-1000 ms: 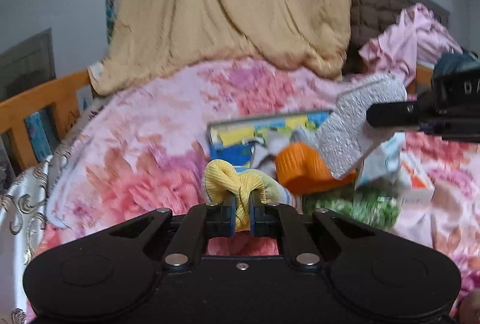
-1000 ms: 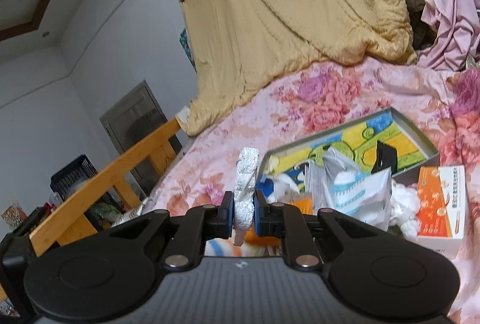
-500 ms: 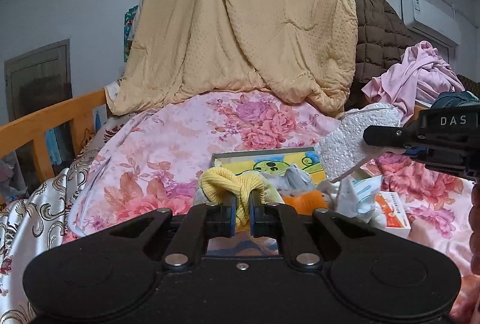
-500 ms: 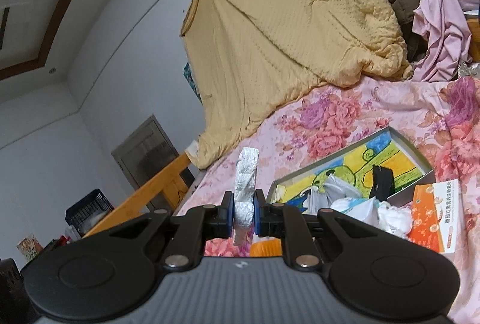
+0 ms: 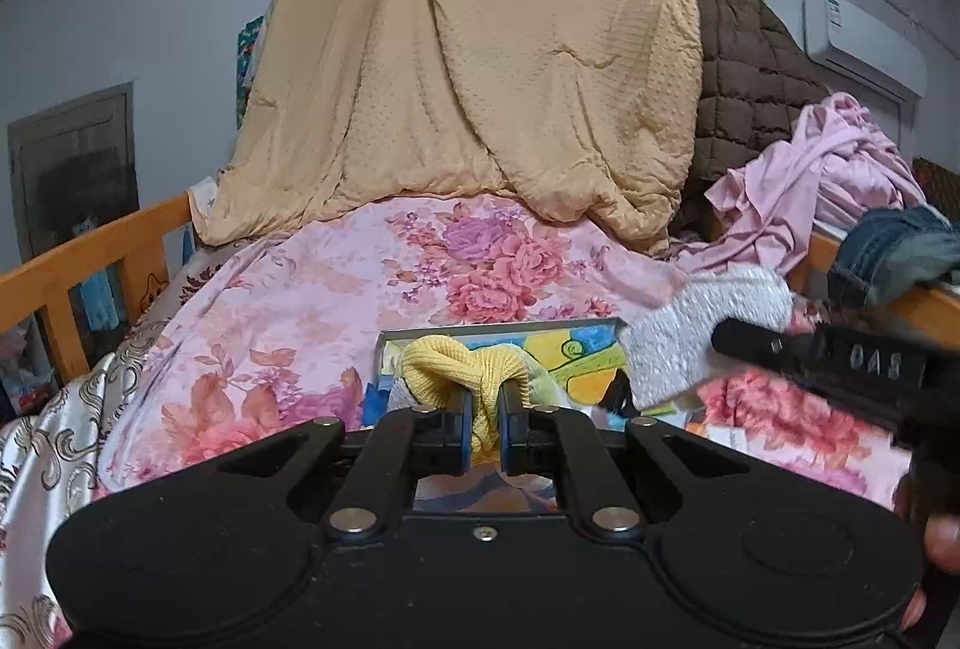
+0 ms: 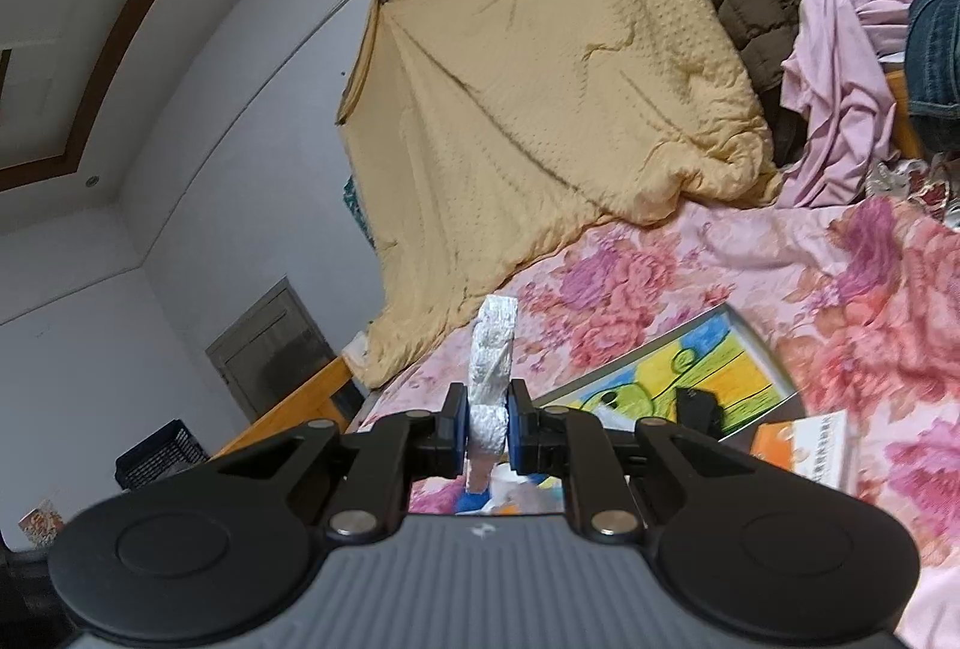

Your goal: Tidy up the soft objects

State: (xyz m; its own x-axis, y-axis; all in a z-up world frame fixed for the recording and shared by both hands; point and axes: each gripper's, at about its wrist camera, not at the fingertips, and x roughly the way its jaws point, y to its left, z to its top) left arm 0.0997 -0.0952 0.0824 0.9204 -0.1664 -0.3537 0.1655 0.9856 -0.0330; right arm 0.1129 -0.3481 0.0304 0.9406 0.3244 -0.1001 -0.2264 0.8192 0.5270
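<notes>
In the right gripper [image 6: 487,424], the foam strip [image 6: 493,358] (white) stands upright.

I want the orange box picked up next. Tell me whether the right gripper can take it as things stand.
Probably not yet. The right gripper is shut on the white foam piece, so its fingers are occupied. The orange box lies uncovered on the floral bedspread.

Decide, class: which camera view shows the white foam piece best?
The left wrist view: it shows the white foam piece broadside, with its wide pebbled face, held by the right gripper. The right wrist view shows the same piece only edge-on, a narrow strip rising between the closed jaws.
</notes>
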